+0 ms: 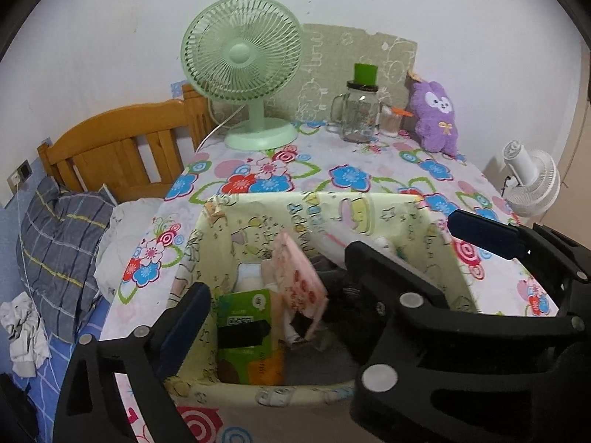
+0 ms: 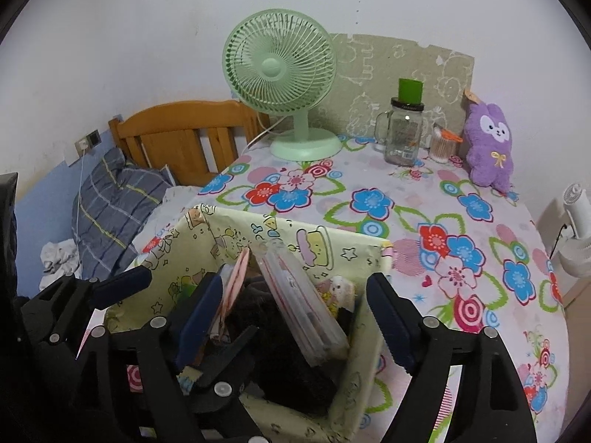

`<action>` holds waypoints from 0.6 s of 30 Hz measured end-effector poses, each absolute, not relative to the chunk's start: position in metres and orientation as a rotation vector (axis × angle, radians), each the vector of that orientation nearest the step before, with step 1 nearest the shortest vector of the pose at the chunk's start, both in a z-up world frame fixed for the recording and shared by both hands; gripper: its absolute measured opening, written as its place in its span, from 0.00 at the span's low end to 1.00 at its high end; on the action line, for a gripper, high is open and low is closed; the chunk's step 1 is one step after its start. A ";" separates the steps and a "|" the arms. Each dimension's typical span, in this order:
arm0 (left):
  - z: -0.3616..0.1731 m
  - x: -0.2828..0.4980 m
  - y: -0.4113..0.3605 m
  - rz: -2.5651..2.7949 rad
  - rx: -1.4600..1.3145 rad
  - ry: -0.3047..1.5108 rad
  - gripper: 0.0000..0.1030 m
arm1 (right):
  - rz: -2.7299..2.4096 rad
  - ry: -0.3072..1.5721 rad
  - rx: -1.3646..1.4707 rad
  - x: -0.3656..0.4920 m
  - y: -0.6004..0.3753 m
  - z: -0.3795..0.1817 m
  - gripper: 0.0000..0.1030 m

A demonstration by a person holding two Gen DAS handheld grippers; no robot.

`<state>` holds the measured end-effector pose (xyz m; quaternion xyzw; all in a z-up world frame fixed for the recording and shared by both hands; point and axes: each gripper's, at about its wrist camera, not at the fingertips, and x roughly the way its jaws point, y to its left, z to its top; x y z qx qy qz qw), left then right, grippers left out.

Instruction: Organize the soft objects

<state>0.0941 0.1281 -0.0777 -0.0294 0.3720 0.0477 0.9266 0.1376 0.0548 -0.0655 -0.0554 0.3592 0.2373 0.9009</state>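
While the yellow cartoon-print box (image 1: pixel 436 254) sits at the near edge of the flowered tablecloth (image 1: pixel 369 181), both grippers hang over it with jaws spread wide and nothing between them: the left gripper (image 1: pixel 325 258) above its left half, the right gripper (image 2: pixel 295 302) above its middle. Inside the box stand a green packet (image 1: pixel 251 332), a pink pouch (image 1: pixel 299 277) and dark cloth (image 2: pixel 295 380). Beyond the box stand a green fan (image 1: pixel 242 55), a glass jar (image 1: pixel 360 110) and a purple plush (image 1: pixel 436 118).

A green fan (image 2: pixel 279 70), a glass jar (image 2: pixel 403 136) and a swab holder (image 2: pixel 441 146) stand on the tabletop (image 2: pixel 369 181) beside a wooden headboard (image 2: pixel 184 136).
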 end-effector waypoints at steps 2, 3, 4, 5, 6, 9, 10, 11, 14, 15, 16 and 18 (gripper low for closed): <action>-0.075 0.092 0.124 0.099 -0.053 0.753 0.97 | 0.483 0.735 -0.110 0.135 0.049 -0.062 0.82; -0.073 0.091 0.120 0.097 -0.051 0.749 0.98 | 0.480 0.731 -0.107 0.133 0.046 -0.060 0.82; -0.071 0.090 0.118 0.096 -0.050 0.746 0.98 | 0.477 0.728 -0.104 0.133 0.043 -0.059 0.82; -0.069 0.090 0.115 0.094 -0.049 0.740 0.99 | 0.475 0.726 -0.100 0.131 0.040 -0.057 0.82; -0.067 0.088 0.113 0.093 -0.048 0.735 0.99 | 0.472 0.722 -0.096 0.130 0.036 -0.055 0.82; -0.063 0.086 0.106 0.088 -0.043 0.723 1.00 | 0.463 0.711 -0.085 0.126 0.026 -0.050 0.83; -0.061 0.086 0.102 0.086 -0.041 0.718 1.00 | 0.460 0.706 -0.082 0.125 0.023 -0.048 0.83; -0.058 0.085 0.099 0.084 -0.039 0.713 1.00 | 0.456 0.701 -0.077 0.123 0.018 -0.046 0.83; -0.052 0.083 0.090 0.078 -0.035 0.696 1.00 | 0.445 0.688 -0.061 0.119 0.007 -0.039 0.85; -0.051 0.082 0.088 0.077 -0.034 0.691 1.00 | 0.439 0.682 -0.055 0.118 0.003 -0.037 0.87; -0.048 0.081 0.085 0.075 -0.032 0.684 1.00 | 0.434 0.674 -0.048 0.116 -0.002 -0.035 0.87; -0.043 0.079 0.079 0.073 -0.026 0.670 1.00 | 0.426 0.662 -0.035 0.113 -0.010 -0.030 0.88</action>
